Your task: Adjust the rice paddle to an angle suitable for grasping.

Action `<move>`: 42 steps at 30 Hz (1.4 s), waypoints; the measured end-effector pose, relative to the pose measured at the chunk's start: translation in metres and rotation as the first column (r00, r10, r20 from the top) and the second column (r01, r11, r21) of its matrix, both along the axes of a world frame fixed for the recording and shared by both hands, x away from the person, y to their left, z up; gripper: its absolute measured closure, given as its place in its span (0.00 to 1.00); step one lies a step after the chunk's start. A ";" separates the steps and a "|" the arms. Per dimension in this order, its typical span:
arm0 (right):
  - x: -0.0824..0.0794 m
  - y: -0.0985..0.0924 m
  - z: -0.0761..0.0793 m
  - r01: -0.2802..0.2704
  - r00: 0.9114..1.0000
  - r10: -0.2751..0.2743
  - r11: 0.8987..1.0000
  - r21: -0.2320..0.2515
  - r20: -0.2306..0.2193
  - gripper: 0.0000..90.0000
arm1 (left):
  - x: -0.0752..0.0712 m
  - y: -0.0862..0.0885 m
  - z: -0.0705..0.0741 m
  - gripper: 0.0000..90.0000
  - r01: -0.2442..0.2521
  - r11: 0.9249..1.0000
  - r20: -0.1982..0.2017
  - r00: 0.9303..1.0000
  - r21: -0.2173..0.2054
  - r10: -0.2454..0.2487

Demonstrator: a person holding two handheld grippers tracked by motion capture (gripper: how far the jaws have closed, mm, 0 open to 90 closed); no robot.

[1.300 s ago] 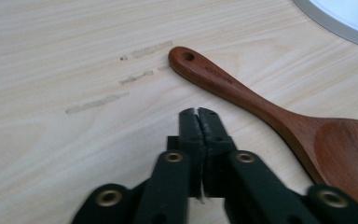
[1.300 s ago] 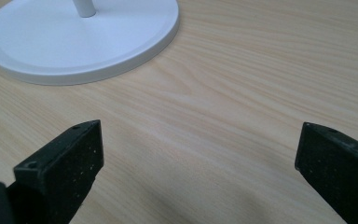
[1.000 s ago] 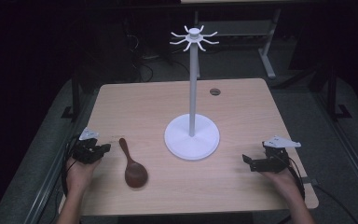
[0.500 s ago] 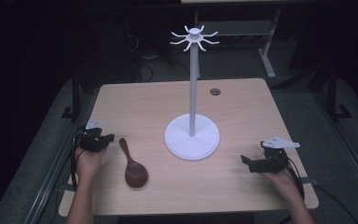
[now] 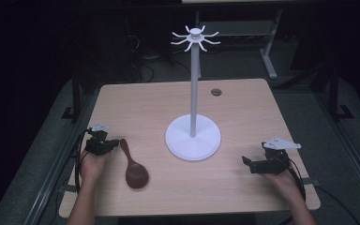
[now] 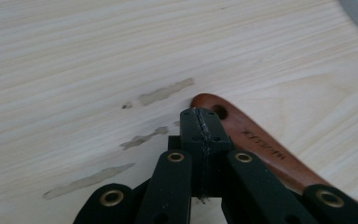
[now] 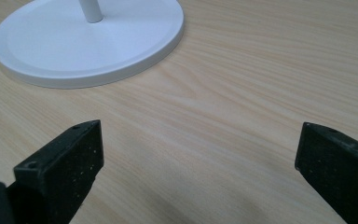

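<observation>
Fingers: your left gripper [image 6: 200,128] clenched on nothing, beside the spoon's handle; right gripper [image 7: 198,172] spread wide. Table [image 5: 159,108] bears white stand [image 5: 193,136] at centre, hooks bare. Spoon [image 5: 133,165] lies at eight o'clock, not yet lifted.

Two bare forearms seen, no sleeves visible. Left hand-held gripper [image 6: 199,122]: black jointed links, brass-coloured rivets, small screw holes, ridged pads. Right hand-held gripper [image 7: 198,163]: black blocky jaws, speckled surface. Each topped by grey three-cornered plate [image 5: 281,143]; black cable [image 5: 77,159] trailed.
</observation>
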State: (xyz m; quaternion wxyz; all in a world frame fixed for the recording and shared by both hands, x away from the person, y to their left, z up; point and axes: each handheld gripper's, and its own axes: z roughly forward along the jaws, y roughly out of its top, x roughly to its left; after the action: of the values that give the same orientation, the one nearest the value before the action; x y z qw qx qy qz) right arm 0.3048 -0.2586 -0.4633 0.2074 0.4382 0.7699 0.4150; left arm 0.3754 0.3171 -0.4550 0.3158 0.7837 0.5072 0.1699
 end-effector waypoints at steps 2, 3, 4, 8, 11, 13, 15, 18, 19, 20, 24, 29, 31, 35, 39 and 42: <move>0.000 0.000 0.000 0.002 1.000 -0.002 1.000 -0.001 0.000 0.01 | 0.000 -0.003 -0.001 1.00 0.007 1.000 0.002 1.000 0.006 -0.007; 0.000 0.000 0.000 0.003 1.000 -0.003 1.000 -0.001 0.001 0.01 | 0.001 -0.004 -0.001 1.00 0.009 1.000 0.002 1.000 0.006 -0.009; 0.000 -0.001 0.000 0.003 1.000 -0.003 1.000 -0.001 0.002 0.01 | 0.001 -0.004 -0.001 1.00 0.013 1.000 0.002 1.000 0.004 -0.013; 0.000 -0.001 0.000 0.004 1.000 -0.004 1.000 0.000 0.007 0.01 | 0.000 -0.009 -0.001 1.00 0.032 0.999 0.002 0.999 0.005 -0.032; 0.001 -0.001 0.000 0.005 1.000 -0.004 1.000 -0.002 0.007 0.01 | 0.000 -0.012 -0.001 1.00 0.044 0.999 0.004 0.999 0.005 -0.044; 0.001 -0.001 0.000 0.005 1.000 -0.005 1.000 -0.002 0.005 0.01 | 0.000 -0.019 0.000 1.00 0.067 0.998 0.009 0.998 0.009 -0.067; 0.001 -0.001 0.000 0.006 1.000 -0.006 1.000 0.000 0.005 0.01 | 0.000 -0.024 0.000 1.00 0.083 0.996 0.012 0.996 0.011 -0.083; 0.001 -0.002 0.000 0.007 1.000 -0.007 1.000 0.000 0.005 0.01 | -0.001 -0.031 0.000 1.00 0.098 0.995 0.008 0.995 0.004 -0.098; 0.001 -0.002 0.000 0.007 1.000 -0.007 1.000 0.000 0.005 0.01 | -0.001 -0.031 0.000 1.00 0.098 0.995 0.008 0.995 0.004 -0.098; 0.000 -0.002 0.000 0.008 1.000 -0.008 1.000 0.001 0.004 0.01 | -0.002 -0.035 0.000 1.00 0.109 0.994 0.005 0.994 -0.009 -0.109; 0.000 -0.001 0.000 0.007 1.000 -0.007 1.000 0.000 0.005 0.01 | -0.002 -0.044 0.000 1.00 0.133 0.991 0.009 0.991 0.002 -0.133; 0.000 -0.001 0.000 0.007 1.000 -0.007 1.000 0.000 0.006 0.01 | -0.003 -0.052 -0.001 1.00 0.161 0.987 0.005 0.987 0.001 -0.161; 0.000 -0.001 0.000 0.007 1.000 -0.007 1.000 0.000 0.005 0.01 | -0.004 -0.055 -0.001 1.00 0.168 0.986 0.005 0.986 -0.002 -0.168; 0.000 -0.001 0.000 0.007 1.000 -0.007 1.000 -0.001 0.006 0.01 | -0.005 -0.060 -0.001 1.00 0.182 0.983 0.002 0.983 -0.016 -0.182; 0.000 -0.001 0.000 0.008 1.000 -0.008 1.000 0.001 0.006 0.01 | -0.006 -0.067 -0.001 1.00 0.201 0.979 -0.002 0.980 -0.025 -0.201; 0.000 -0.001 0.000 0.007 1.000 -0.007 1.000 0.000 0.008 0.01 | -0.007 -0.072 0.000 1.00 0.223 0.974 0.003 0.975 -0.027 -0.223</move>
State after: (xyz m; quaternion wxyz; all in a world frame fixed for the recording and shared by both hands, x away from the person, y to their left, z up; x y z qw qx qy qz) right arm 0.3047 -0.2599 -0.4629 0.2121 0.4391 0.7676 0.4159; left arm 0.3684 0.2456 -0.4548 0.3432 0.8314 0.4184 0.1264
